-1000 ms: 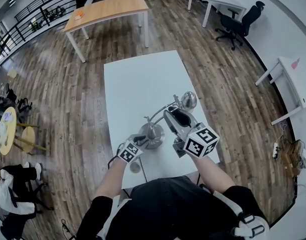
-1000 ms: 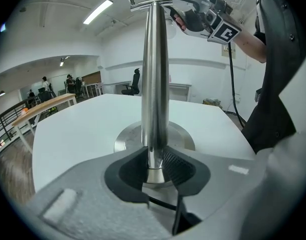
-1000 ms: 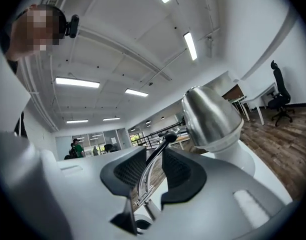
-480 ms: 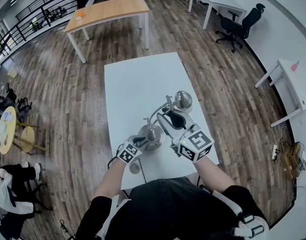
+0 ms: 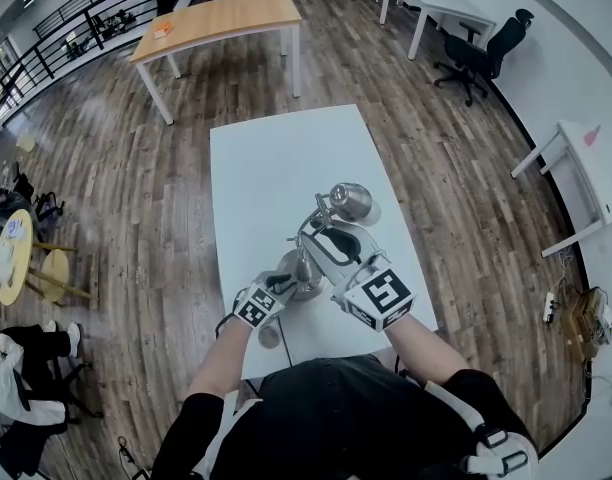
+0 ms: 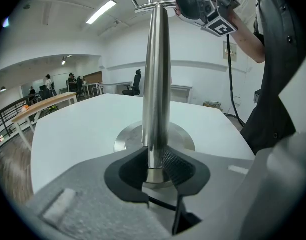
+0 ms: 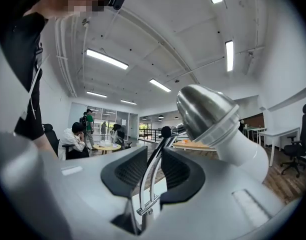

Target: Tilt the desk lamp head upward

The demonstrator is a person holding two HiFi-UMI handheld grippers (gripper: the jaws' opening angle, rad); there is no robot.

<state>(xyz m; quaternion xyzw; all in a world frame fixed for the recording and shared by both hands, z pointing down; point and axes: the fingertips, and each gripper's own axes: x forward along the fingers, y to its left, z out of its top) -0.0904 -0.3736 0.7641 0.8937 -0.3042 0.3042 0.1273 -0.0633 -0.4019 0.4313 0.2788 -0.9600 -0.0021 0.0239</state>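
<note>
**Hold low, lift high**

The left gripper (image 6: 155,160) has its pads (image 6: 177,166) clamped on the post (image 6: 156,79) just above the base (image 6: 127,137), pinning the lamp down. The right gripper (image 7: 152,171) has just been closing its pads (image 7: 129,171). The thin twin-rod arm (image 7: 157,151) sits pinched between them, and the head (image 7: 209,109) is just beyond at 1 o'clock.

The tilt looks under way rather than finished. To do it well, the low clamp should be firm enough that the base neither slides nor tips. The right hand should swing in an arc about the joint, not pull straight up. The rods are slim and polished and could slip through the pads (the round shade would likely be a worse hold). A slow lift, stopped once the shade's mouth faces upward, seems safest.

The lamp stands toward the 6 o'clock end of a white table (image 5: 276,168), with its head at 1 o'clock from the base. Around it is a plank floor (image 5: 136,198). There is a wooden table (image 5: 211,23) at 11 o'clock, a black chair (image 5: 476,48) at 1, a white desk (image 5: 586,158) at 3 and a small yellow table (image 5: 11,253) at 9. Strip lights (image 7: 107,59) run overhead, and people (image 7: 75,139) sit far off.
</note>
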